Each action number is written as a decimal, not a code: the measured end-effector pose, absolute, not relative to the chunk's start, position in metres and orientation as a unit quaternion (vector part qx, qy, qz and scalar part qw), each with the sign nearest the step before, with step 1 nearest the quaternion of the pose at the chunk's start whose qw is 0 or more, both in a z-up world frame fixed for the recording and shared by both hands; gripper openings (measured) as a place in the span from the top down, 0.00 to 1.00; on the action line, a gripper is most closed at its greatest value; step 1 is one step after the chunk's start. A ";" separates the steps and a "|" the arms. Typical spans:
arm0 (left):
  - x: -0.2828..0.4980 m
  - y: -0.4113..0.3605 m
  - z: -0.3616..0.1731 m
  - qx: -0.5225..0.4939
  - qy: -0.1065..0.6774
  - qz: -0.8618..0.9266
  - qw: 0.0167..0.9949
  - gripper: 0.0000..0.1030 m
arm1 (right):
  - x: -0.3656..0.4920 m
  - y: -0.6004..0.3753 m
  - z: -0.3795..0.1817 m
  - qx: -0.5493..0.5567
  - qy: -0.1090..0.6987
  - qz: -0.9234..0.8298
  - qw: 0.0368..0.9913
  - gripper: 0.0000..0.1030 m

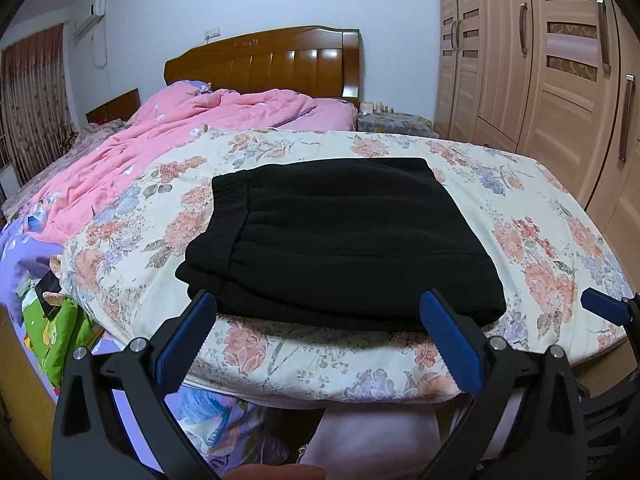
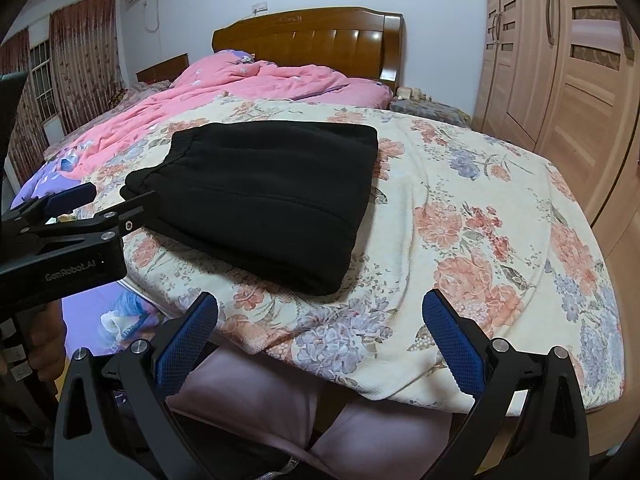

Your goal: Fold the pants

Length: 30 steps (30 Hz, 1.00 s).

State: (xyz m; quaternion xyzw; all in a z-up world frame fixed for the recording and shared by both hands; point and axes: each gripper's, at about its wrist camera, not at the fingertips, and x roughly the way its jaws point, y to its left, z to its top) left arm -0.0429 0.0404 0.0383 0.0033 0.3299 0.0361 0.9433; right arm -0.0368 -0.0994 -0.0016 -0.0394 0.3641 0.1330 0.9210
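Folded pants on the quilt, both grippers spread wide and holding nothing

Nearest, the left gripper (image 1: 318, 300) hangs with its blue pads (image 1: 184, 340) apart at the quilt's near edge, one tip just by the pants' near hem; the right gripper (image 2: 320, 304) is likewise released, over the quilt (image 2: 460, 216) edge and clear of the cloth. Beyond, the black pants (image 1: 340, 240) lie folded into a flat stack, waistband to the left. Farther back sit a pink blanket (image 1: 160, 132), the headboard (image 1: 280, 60) and a wardrobe (image 1: 560, 60) on the right

Matt black fleece pants (image 1: 340, 240), glossy wood headboard (image 1: 280, 64), ribbed blue fingers (image 1: 452, 344)
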 end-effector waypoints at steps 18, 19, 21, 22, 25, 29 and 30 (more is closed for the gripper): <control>-0.044 0.042 0.036 0.002 0.333 0.035 0.942 0.01 | -0.037 -0.099 -0.002 -0.040 0.365 0.136 0.920 0.04; -0.044 0.042 0.036 0.002 0.333 0.035 0.942 0.01 | -0.037 -0.099 -0.002 -0.040 0.365 0.136 0.920 0.04; -0.045 0.042 0.035 0.001 0.334 0.035 0.942 0.01 | -0.037 -0.098 -0.003 -0.040 0.365 0.136 0.920 0.04; -0.045 0.042 0.036 0.002 0.334 0.035 0.942 0.01 | -0.037 -0.098 -0.003 -0.040 0.365 0.137 0.920 0.04; -0.044 0.042 0.036 0.002 0.334 0.035 0.942 0.01 | -0.037 -0.098 -0.003 -0.041 0.366 0.138 0.920 0.04; -0.044 0.043 0.035 0.000 0.335 0.036 0.941 0.01 | -0.037 -0.099 -0.003 -0.041 0.366 0.139 0.919 0.04; -0.044 0.044 0.035 -0.001 0.336 0.037 0.941 0.01 | -0.037 -0.098 -0.003 -0.041 0.366 0.139 0.919 0.04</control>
